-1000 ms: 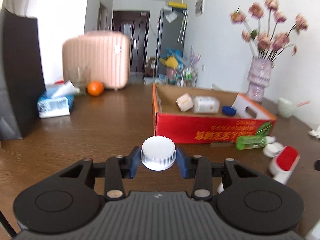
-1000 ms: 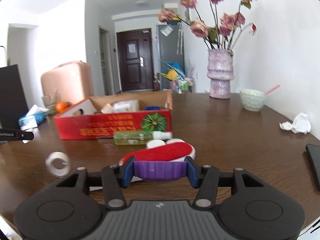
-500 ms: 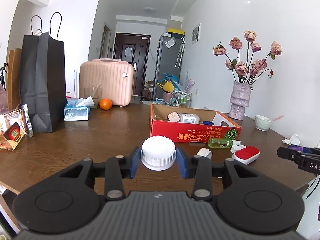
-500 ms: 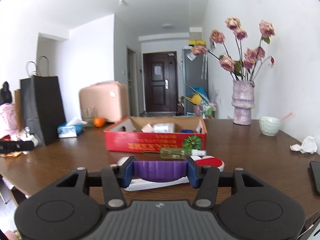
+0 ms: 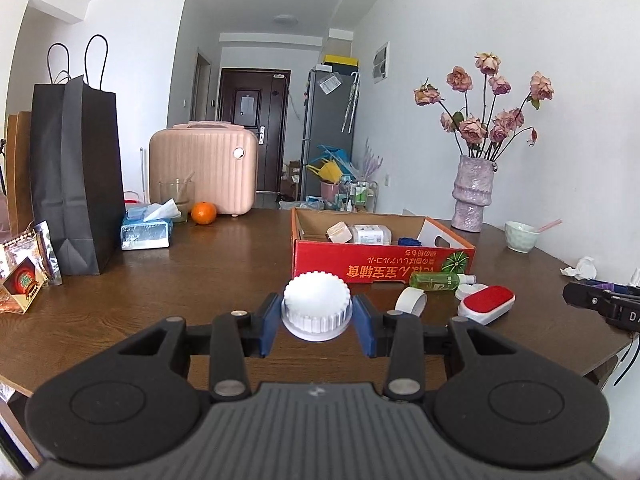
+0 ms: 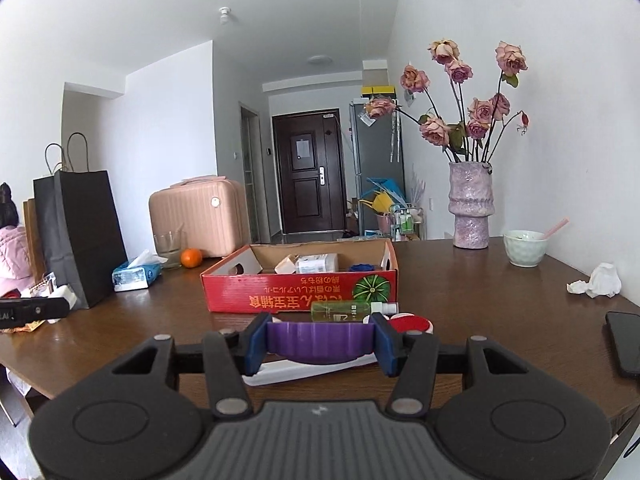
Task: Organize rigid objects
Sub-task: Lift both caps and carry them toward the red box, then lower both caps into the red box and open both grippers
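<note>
In the left wrist view, the left gripper (image 5: 317, 322) sits low in the centre of the frame, its jaws closed on a white ribbed cap (image 5: 317, 307) — a small, stiff piece that looks light. The ridged rim gives the blue pads something to bite, so taking it across its sides seems sound. Beyond it, at centre right, the red cardboard box (image 5: 380, 267) stands open on the counter (image 5: 224, 264), with a green bottle (image 5: 436, 281), a roll of tape (image 5: 412, 301) and a red-topped case (image 5: 486, 303) lying loose just in front of it.

In the right wrist view, the right gripper (image 6: 319, 346) holds a purple ribbed piece (image 6: 320, 344) between closed jaws at lower centre — wide, rigid plastic, probably light, and gripped across its ends. A white flat item (image 6: 288, 374) shows just beneath it; whether they are joined cannot be told. The box (image 6: 280, 298) lies straight ahead at mid-frame.
</note>
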Demonstrator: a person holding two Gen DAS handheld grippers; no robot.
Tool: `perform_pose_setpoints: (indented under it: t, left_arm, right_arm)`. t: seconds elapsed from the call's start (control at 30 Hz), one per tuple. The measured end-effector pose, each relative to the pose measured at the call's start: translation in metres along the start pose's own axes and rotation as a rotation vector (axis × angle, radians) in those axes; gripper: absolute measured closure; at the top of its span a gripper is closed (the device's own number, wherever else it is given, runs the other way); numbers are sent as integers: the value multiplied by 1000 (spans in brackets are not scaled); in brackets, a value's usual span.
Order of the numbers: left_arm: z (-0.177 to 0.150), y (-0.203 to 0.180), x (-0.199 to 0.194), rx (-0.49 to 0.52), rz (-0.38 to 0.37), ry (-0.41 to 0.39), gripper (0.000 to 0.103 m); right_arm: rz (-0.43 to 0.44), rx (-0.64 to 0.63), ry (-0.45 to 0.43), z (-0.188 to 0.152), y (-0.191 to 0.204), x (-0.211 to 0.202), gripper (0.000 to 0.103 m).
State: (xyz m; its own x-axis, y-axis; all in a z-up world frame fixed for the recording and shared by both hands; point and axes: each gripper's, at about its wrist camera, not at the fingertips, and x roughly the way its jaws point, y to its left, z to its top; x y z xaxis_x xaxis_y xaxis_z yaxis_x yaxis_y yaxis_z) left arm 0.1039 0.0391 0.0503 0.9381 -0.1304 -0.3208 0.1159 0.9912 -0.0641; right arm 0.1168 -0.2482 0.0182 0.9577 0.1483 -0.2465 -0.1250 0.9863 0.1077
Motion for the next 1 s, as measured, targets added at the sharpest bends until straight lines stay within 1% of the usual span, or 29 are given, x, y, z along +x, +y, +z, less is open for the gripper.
perform_pose_setpoints:
  t: [0.17,0.3,0.4,0.53,0.7,0.83,0.9,1.0]
  left_arm:
    - [-2,-1,1,19,4,-7,63]
    - [-7,4,11,-17,-5,31,63]
    - [-11,3,16,0,12,30,63]
    - [-15,3,28,-14,10,63,63]
    - [-15,1,45,-4,10,95,63]
    - [-9,-2,68,8,10,115,63]
    - [-1,-4,87,13,2,121,63]
    - [18,-7,119,19,-13,106,63]
  right_arm:
    - [3,6,-10,2,-2,-3,51]
    - [-2,14,23,-3,-4,7,51]
    - [-5,3,44,-7,-3,13,51]
    - [-10,17,62,-11,-6,22,51]
    - [-9,37,76,-12,-12,37,51]
    - [-3,61,95,-14,-19,54,51]
    - [3,69,105,-12,-23,65,51]
    - [-1,58,101,-4,-29,84,51]
